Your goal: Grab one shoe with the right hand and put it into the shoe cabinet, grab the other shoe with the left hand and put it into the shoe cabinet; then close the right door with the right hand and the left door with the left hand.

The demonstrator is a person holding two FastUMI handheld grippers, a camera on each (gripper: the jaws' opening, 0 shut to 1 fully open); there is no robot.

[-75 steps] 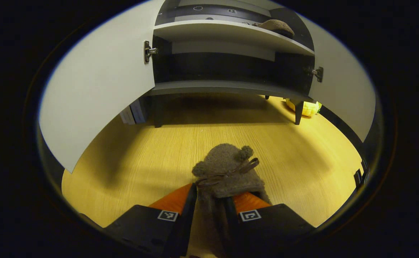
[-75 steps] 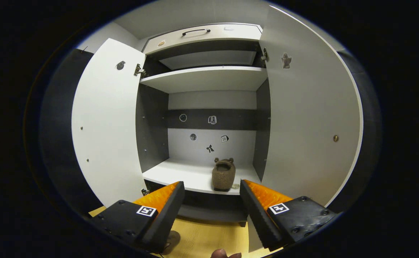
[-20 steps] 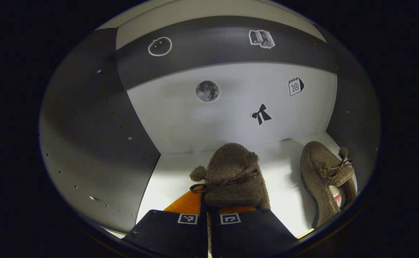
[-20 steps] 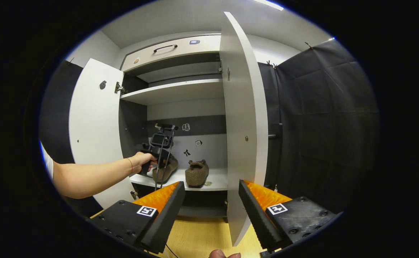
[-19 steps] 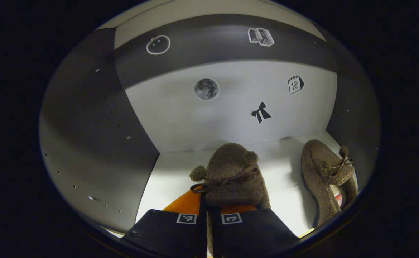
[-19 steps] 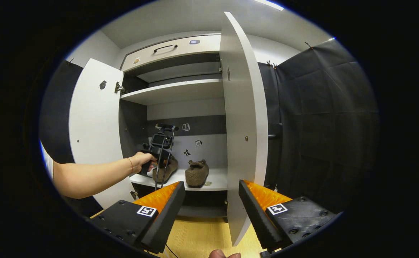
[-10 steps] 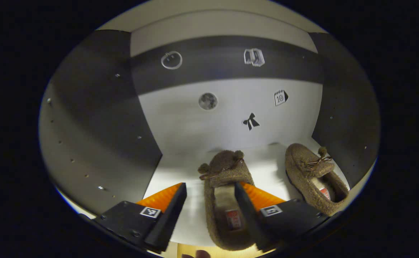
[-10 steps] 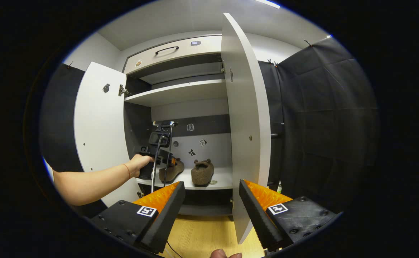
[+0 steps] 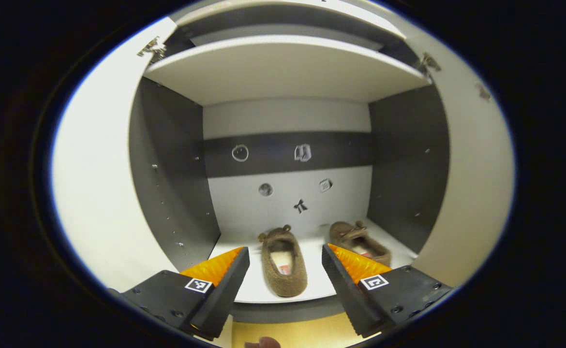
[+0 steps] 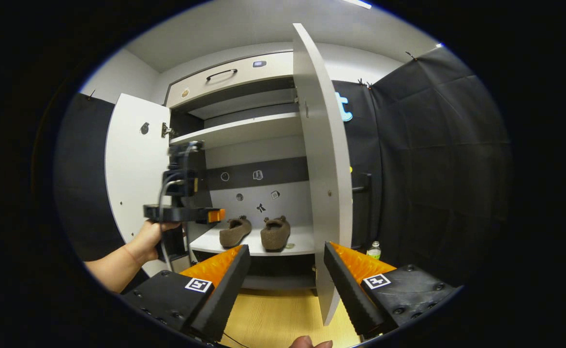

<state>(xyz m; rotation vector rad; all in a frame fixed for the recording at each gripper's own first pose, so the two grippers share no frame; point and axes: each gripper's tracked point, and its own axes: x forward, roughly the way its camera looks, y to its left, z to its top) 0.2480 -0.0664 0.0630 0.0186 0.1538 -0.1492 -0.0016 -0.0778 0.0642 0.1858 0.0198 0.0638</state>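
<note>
My left gripper has let go: half a second ago its fingers straddled the near shoe, and now they stand wide and empty, pulled back out of the shoe cabinet. My right gripper is just as wide and holds nothing. I read that as both placements done, with only the doors left.

Straight ahead between my left fingers, the near shoe lies on the lower shelf, heel toward me. Just past my right-hand fingertip in that view, the second shoe sits deeper on the same shelf, angled, close beside the first but apart from it. The shelf above them looks bare.

In the right gripper view, beyond my left-hand finger, the hand carrying the left gripper hangs in front of the left door. Above my right-hand finger the right door stands edge-on and fully open, so it should be closed first.
</note>
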